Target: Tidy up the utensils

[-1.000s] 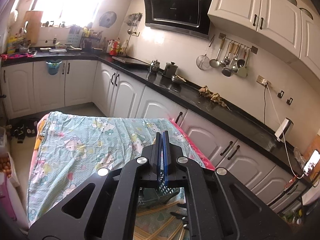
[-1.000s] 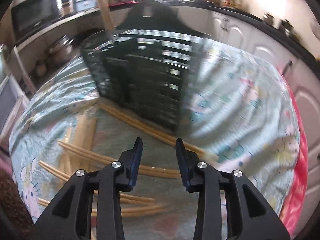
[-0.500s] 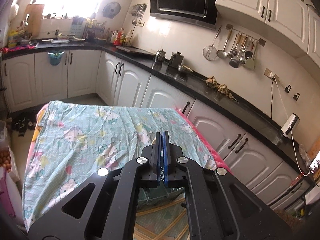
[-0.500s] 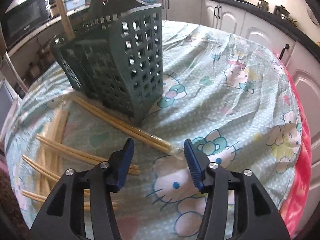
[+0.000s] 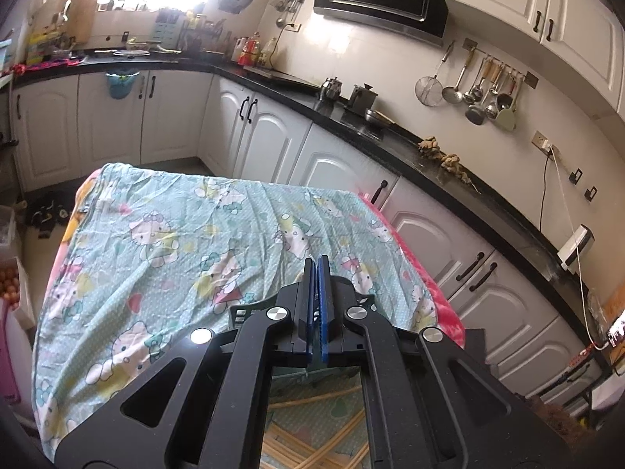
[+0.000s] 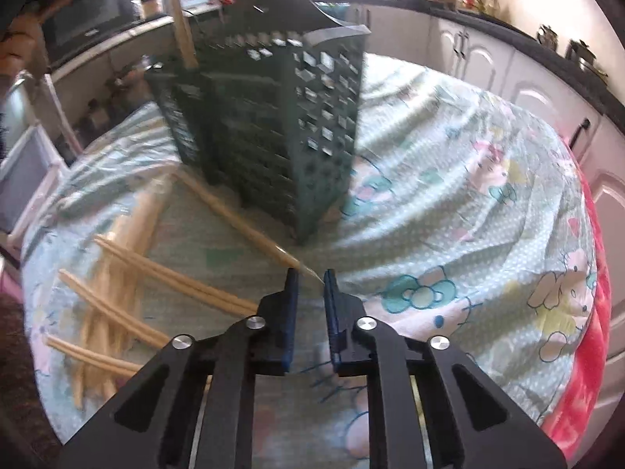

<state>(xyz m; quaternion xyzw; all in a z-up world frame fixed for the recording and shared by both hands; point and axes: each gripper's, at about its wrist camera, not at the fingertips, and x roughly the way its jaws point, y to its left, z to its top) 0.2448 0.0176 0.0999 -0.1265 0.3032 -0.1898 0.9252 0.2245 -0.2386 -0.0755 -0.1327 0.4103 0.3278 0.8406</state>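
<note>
A dark green slotted utensil basket (image 6: 273, 133) stands upright on the Hello Kitty cloth (image 6: 449, 203); one wooden chopstick (image 6: 181, 19) stands in it. Several wooden chopsticks (image 6: 129, 273) lie loose on the cloth to its left. One long chopstick (image 6: 242, 222) lies from the basket's foot toward my right gripper (image 6: 309, 277), its tip just ahead of the narrowly parted, empty jaws. My left gripper (image 5: 316, 269) is shut and empty, held above the table; the basket rim (image 5: 244, 308) and chopsticks (image 5: 308, 430) show beneath it.
The cloth-covered table (image 5: 156, 234) has a red edge (image 6: 590, 312) on the right. White kitchen cabinets (image 5: 273, 136) with a black counter run behind. A rack of ladles (image 5: 480, 90) hangs on the wall.
My right gripper has narrowed its jaws and moved closer to the tip of the long chopstick. The left gripper has risen and tilted, showing more of the table.
</note>
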